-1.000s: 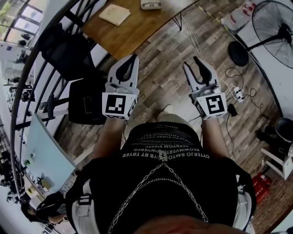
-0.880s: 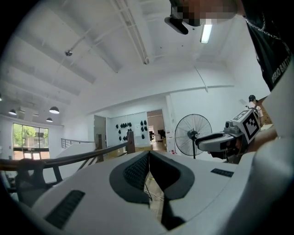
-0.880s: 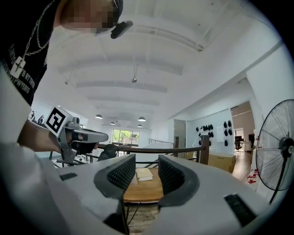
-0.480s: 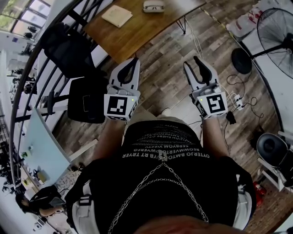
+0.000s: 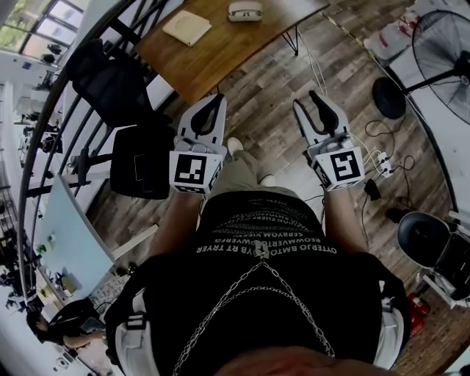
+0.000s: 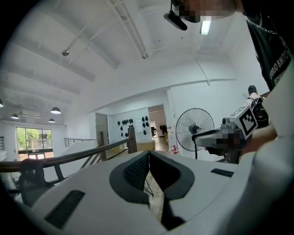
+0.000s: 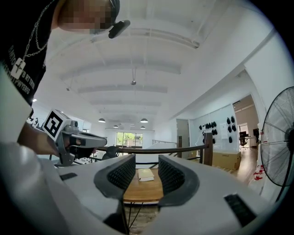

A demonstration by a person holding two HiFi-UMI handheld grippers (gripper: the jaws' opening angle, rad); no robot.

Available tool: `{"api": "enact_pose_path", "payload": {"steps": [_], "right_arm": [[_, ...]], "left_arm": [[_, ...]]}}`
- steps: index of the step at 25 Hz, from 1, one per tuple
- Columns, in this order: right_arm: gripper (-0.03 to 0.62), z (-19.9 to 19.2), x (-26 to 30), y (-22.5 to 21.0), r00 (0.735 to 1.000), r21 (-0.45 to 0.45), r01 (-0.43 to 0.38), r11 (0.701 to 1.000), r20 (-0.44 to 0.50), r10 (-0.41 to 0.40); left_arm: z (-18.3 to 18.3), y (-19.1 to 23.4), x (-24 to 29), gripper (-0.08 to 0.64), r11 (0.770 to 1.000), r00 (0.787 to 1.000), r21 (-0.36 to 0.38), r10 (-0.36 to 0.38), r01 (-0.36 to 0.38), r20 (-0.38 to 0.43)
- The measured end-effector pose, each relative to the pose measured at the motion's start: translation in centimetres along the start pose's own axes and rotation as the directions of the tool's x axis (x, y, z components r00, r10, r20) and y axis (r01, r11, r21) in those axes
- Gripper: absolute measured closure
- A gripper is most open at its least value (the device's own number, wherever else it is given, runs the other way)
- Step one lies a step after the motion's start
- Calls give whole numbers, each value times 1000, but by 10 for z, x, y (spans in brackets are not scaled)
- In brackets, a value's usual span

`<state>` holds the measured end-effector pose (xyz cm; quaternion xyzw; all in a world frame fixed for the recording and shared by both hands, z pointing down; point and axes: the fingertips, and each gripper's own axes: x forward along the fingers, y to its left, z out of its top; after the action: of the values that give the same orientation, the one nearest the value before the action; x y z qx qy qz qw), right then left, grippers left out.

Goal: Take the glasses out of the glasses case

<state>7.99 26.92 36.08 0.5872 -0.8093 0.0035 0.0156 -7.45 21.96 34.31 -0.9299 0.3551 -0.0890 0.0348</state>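
Note:
A pale oblong glasses case (image 5: 243, 10) lies shut on the far side of a wooden table (image 5: 220, 51), well ahead of both grippers. No glasses show. I hold both grippers at waist height over the wooden floor, short of the table. My left gripper (image 5: 215, 100) (image 6: 148, 153) is shut, its pads meeting with nothing between them. My right gripper (image 5: 307, 100) (image 7: 147, 158) is open and empty. Between its jaws in the right gripper view I see the table (image 7: 142, 190) and a tan book (image 7: 145, 174). The case is hidden in both gripper views.
The tan book (image 5: 186, 26) lies left of the case. A black office chair (image 5: 136, 158) and a curved railing (image 5: 88, 110) stand at my left. At my right are a standing fan (image 5: 440, 51), floor cables with a power strip (image 5: 382, 156), and a round black stool (image 5: 422, 235).
I have stepped a little: a shoe now shows on the floor between the grippers, and the black stool has slid into view at the right. Neither gripper's jaws changed.

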Motion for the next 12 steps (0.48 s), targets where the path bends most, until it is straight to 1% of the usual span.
{"api": "enact_pose_path", "payload": {"steps": [3, 7, 12], "right_arm": [[448, -2, -2, -4, 1000, 3, 22, 1000, -17, -22], [448, -6, -5, -5, 999, 8, 27, 1000, -28, -27], [448, -11, -1, -7, 998, 19, 37, 999, -44, -36]], "left_arm": [[2, -3, 5, 532, 1000, 1000, 1, -12, 12, 9], [1, -5, 9, 531, 1000, 1000, -8, -21, 21, 17], [-8, -2, 10, 532, 1000, 1000, -18, -24, 24, -2]]}}
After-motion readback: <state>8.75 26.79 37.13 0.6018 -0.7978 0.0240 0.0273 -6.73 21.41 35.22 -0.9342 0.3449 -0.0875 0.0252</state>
